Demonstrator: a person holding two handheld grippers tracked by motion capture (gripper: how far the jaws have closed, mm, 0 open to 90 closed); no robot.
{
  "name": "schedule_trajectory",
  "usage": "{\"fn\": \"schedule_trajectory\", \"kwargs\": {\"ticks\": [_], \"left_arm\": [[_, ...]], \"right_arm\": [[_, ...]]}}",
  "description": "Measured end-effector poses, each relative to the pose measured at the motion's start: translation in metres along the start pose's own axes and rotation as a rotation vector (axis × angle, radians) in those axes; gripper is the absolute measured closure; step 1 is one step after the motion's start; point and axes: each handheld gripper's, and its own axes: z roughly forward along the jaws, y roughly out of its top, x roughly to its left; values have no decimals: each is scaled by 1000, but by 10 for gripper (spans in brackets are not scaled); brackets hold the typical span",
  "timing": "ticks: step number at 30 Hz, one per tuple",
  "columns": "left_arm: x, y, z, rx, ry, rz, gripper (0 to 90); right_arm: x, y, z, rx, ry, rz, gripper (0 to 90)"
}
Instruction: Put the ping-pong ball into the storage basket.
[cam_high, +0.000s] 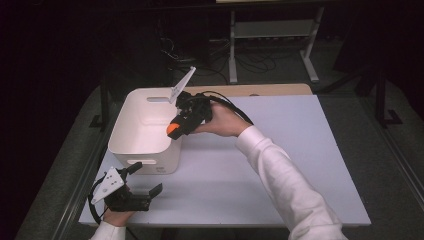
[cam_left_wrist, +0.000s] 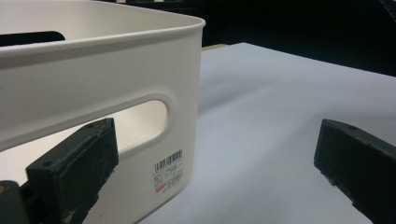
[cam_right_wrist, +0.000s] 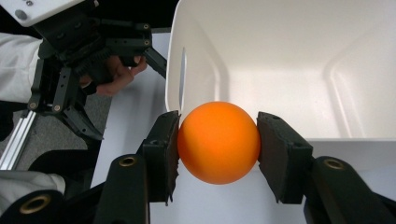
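One ball (cam_right_wrist: 218, 142) over bin rim (cam_right_wrist: 175, 56)

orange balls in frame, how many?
1. The orange ball is clamped in the right gripper, at the white bin's right rim. The bin floor that shows is bare; its near part is hidden by the wall, so another could sit there.

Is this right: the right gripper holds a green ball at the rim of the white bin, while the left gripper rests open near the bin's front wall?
Not quite. The ball is orange, not green, as the right gripper view shows. The rest stands: the right gripper clamps it at the rim of the white bin, and the left gripper rests open near the bin's front wall.
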Motion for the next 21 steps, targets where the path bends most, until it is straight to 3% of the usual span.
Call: {"fn": "schedule_trajectory", "kwargs": {"ticks": [21], "left_arm": [[1,0,-1,3,-2,7,0]], "right_arm": [[-8,20,6,7,-5,-12,493]]}}
